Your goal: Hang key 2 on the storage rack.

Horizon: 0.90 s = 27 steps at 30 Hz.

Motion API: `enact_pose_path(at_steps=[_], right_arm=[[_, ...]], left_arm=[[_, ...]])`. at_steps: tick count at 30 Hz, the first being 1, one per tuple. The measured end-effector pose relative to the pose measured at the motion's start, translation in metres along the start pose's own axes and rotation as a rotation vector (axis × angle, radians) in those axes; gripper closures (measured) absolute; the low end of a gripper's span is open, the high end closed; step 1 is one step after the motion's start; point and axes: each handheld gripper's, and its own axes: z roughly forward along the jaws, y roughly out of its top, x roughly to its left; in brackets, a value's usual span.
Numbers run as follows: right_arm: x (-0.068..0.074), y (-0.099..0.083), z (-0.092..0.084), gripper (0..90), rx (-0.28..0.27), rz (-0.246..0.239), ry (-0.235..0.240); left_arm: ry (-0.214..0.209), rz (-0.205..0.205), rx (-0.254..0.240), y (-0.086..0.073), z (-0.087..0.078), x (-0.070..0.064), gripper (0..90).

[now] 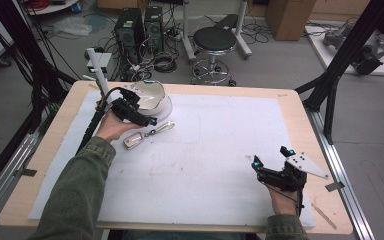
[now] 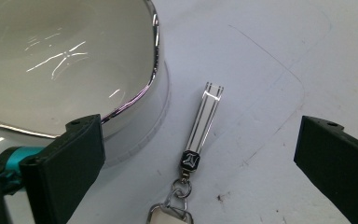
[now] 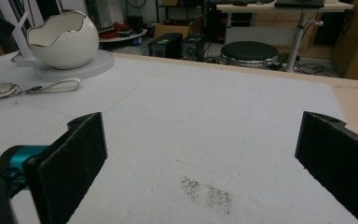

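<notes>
Lying flat on the white mat [image 1: 220, 150], far left part: a key fob with strap [image 1: 147, 135], made up of a pale cream fob body [image 1: 133, 141], small metal rings and a black square clasp [image 2: 190, 160], then a long clear strap [image 2: 208, 114] with dark lines along it and a bright tip. Pointing away from the fob body toward the mat's middle. Sitting just beside the round white base [image 2: 161, 100] of an egg-shaped bowl [image 1: 149, 95], not touching it as far as can be told; bowl white, glossy, with a jagged silver rim.

Hovering right above the strap: left gripper [image 1: 139, 113], jaws spread wide, clasping nothing, one jaw over the bowl's base side, the other over bare mat, strap between them.

Resting near the mat's near right corner: right gripper [image 1: 272, 162], jaws likewise wide apart, empty, well apart from the fob, facing a faint dark smudge [image 3: 207, 192] on the mat.

Stretching wide and bare between the two grippers: the mat's centre and right. Crowding the fob on its far-left side: bowl and base. Showing as a border around the mat: wooden table edge [image 1: 230, 89].
</notes>
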Motion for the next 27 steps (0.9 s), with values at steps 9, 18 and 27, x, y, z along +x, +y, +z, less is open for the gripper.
enact_pose_path(at_steps=[9,18,27], right_arm=[[0.000,0.000,0.000,0.9,0.003,0.013,0.002],[-0.001,0.000,0.000,0.9,0.004,0.010,0.000],[-0.001,0.000,0.000,0.9,0.005,0.015,0.004]], left_arm=[[-0.016,0.019,0.031,0.000,0.015,-0.007,2.2],[-0.031,0.052,0.074,-0.002,0.030,-0.015,2.2],[-0.052,0.086,0.103,-0.006,0.041,-0.020,2.3]])
